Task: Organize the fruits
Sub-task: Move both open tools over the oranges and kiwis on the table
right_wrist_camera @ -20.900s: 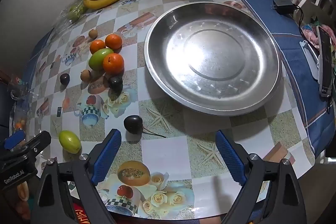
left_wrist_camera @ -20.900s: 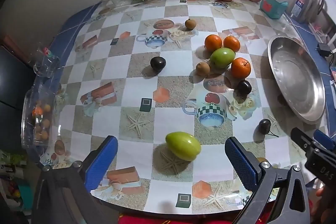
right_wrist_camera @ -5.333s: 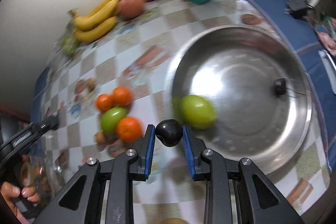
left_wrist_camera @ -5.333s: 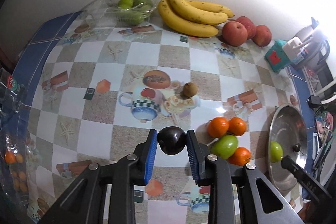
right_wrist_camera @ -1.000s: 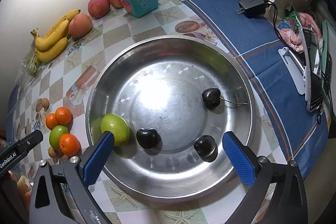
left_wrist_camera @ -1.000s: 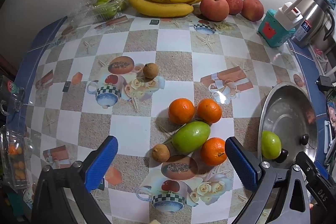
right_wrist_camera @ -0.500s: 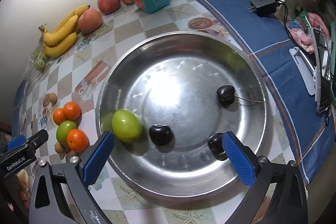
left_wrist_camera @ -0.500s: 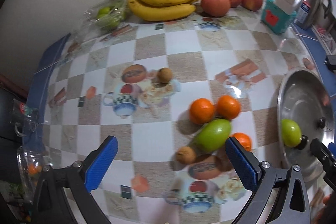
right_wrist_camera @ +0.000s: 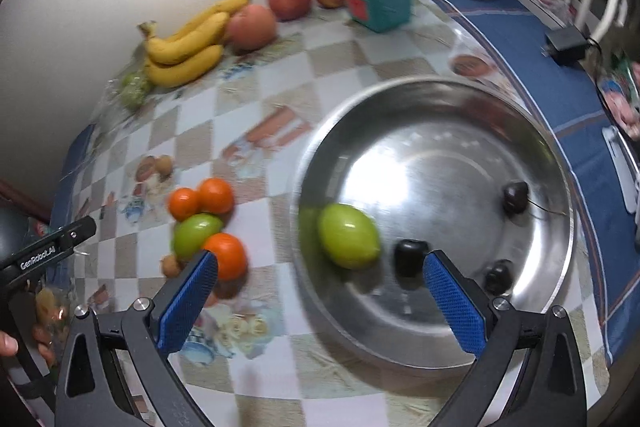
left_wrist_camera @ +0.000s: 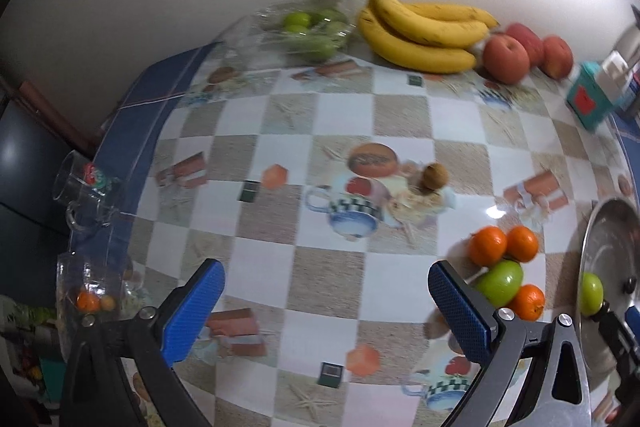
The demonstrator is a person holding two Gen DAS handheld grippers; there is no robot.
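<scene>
Since half a second ago both grippers have swung leftward: the right gripper [right_wrist_camera: 320, 287] has slid off the middle of the metal bowl [right_wrist_camera: 440, 99], so its left finger now sits over the near orange [right_wrist_camera: 225, 254]. Its fingers are spread wide and empty, as are those of the left gripper [left_wrist_camera: 326, 307], which hovers over bare checked worktop [left_wrist_camera: 280, 131].

Inside the bowl lie one green mango [right_wrist_camera: 349, 235] and three dark plums [right_wrist_camera: 408, 255]. Still out on the worktop is the cluster of three oranges around a second green mango [right_wrist_camera: 196, 233], its long axis running up-right toward the bowl. That cluster lies just ahead-left of the right gripper's fingers and at the right edge of the left gripper's view, so I judge the right hand better placed.
</scene>
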